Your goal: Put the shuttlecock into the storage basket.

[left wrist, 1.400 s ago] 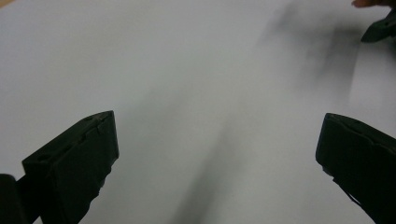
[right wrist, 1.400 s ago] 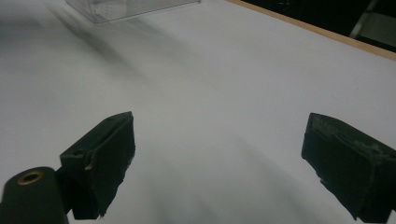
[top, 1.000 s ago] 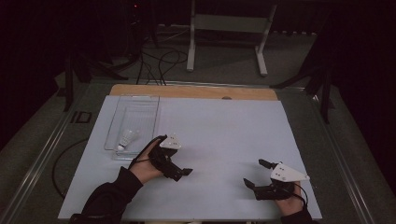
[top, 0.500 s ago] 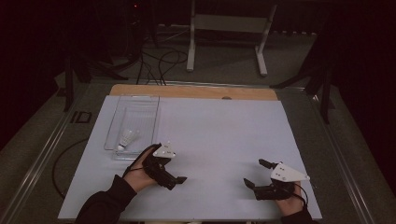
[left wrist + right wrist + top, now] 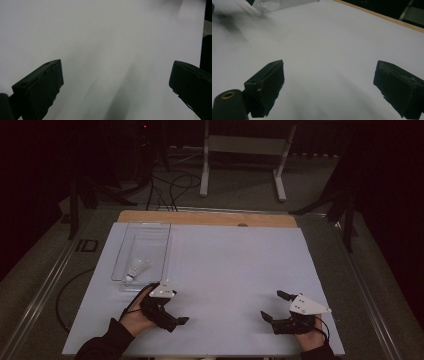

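At the left of the high view, a clear plastic tray (image 5: 145,240) lies on the white bench (image 5: 235,270), near its left edge and reaching toward the wooden strip at the far side. Inside the tray, at its near end, lies a white shuttlecock (image 5: 134,269), on its side with the cork end toward the person. It is touched by no gripper.

Just in front of the tray's near end is the left gripper (image 5: 172,320), held by the person's left hand (image 5: 135,315) (a dark sleeve comes in from the bottom edge). It is close to the tray but apart from it, and it points to the right and a little toward the person. In the left gripper view its two black fingers (image 5: 40,85) stand wide apart, with only the bare white bench surface between them, so they are open and hold nothing.

The middle of the bench is plain white surface.

At the right, near the front edge, is the right gripper (image 5: 272,307), well apart from the tray and the shuttlecock. Its grey three-cornered plate is on top, and it points to the left. In the right gripper view its fingers (image 5: 265,85) are also spread wide and empty, and a corner of the tray (image 5: 284,3) shows far off at the top left.
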A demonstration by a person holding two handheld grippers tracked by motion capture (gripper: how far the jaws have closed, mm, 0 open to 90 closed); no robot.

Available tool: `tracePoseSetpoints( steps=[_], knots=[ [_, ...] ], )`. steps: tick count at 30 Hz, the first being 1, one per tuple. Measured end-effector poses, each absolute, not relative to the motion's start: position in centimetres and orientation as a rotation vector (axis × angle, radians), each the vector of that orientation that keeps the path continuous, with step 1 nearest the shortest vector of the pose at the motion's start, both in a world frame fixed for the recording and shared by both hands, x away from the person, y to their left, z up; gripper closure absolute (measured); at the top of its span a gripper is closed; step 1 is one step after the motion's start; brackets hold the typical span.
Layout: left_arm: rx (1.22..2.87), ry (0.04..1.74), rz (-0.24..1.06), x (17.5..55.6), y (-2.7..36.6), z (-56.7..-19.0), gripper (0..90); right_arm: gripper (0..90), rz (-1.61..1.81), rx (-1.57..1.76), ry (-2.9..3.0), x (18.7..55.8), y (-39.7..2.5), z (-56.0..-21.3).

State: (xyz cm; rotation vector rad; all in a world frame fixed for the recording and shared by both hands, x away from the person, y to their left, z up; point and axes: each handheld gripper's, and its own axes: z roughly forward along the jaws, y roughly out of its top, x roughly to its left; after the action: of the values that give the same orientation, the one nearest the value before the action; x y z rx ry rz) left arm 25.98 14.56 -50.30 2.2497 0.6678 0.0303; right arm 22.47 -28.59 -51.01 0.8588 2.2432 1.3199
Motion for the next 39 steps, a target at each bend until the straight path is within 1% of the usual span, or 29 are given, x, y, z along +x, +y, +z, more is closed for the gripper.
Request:
tracePoseSetpoints(
  steps=[20, 26, 33, 39],
  knots=[
    [2.173, 0.786, 0.101, 24.2, 17.9, -51.7, 0.0, 9.6, 1.316, 0.860, 2.251, 22.5, -28.5, -51.1],
    [2.166, 0.782, 0.119, 23.9, 18.0, -52.0, 0.0, 9.5, 1.318, 0.858, 2.251, 22.5, -28.5, -51.1],
    [2.135, 0.816, 0.142, 23.8, 18.3, -52.3, 0.0, 9.5, 1.315, 0.858, 2.253, 22.5, -28.5, -51.2],
    [2.148, 0.833, 0.155, 23.5, 17.8, -52.9, 0.0, 9.5, 1.315, 0.855, 2.255, 22.5, -28.5, -51.2]
  ],
)
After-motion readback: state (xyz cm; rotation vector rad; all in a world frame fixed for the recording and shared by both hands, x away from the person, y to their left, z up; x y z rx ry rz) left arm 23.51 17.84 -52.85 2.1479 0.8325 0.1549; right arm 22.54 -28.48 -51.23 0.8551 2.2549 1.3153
